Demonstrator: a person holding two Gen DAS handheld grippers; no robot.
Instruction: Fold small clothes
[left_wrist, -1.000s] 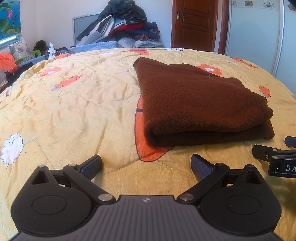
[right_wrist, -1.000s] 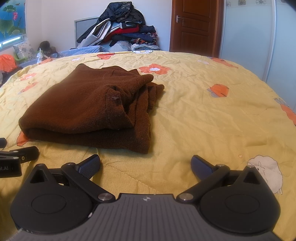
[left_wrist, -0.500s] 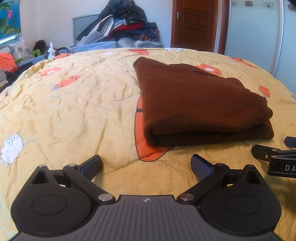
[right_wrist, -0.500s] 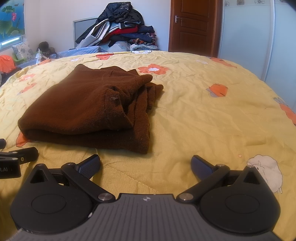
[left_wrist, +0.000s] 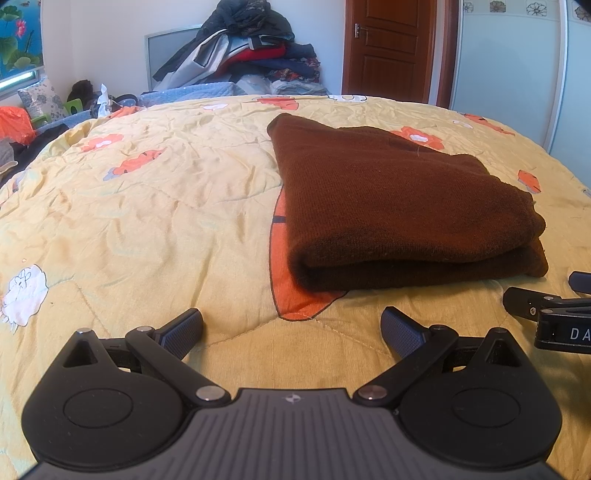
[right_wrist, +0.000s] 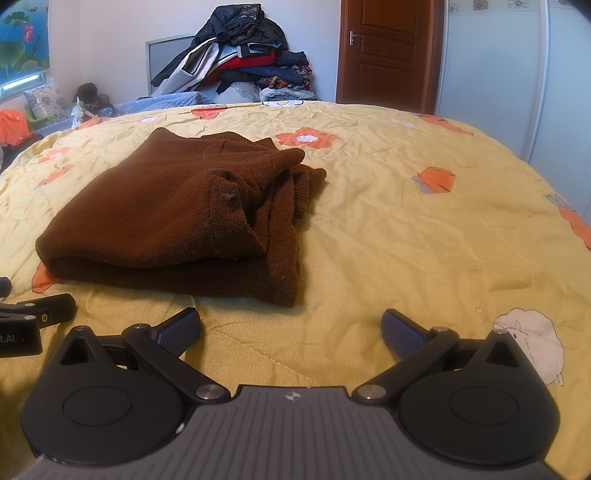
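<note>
A brown knit garment (left_wrist: 399, 206) lies folded on the yellow flowered bedspread (left_wrist: 147, 206). In the right wrist view the garment (right_wrist: 177, 218) shows a rumpled right edge with loose cuffs. My left gripper (left_wrist: 291, 330) is open and empty, low over the bedspread just in front of the garment's near fold. My right gripper (right_wrist: 291, 328) is open and empty, in front of the garment's near right corner. Each gripper shows at the edge of the other's view: the right one (left_wrist: 546, 314) and the left one (right_wrist: 33, 314).
A pile of clothes (left_wrist: 243, 55) is heaped behind the bed. A brown door (left_wrist: 388, 48) and pale wardrobe panels (left_wrist: 509, 62) stand at the back right. Orange bags and clutter (left_wrist: 14, 122) sit at the far left.
Almost nothing has changed. The right wrist view has drifted slightly, so the garment sits a touch lower and more to the left. Both grippers stay open.
</note>
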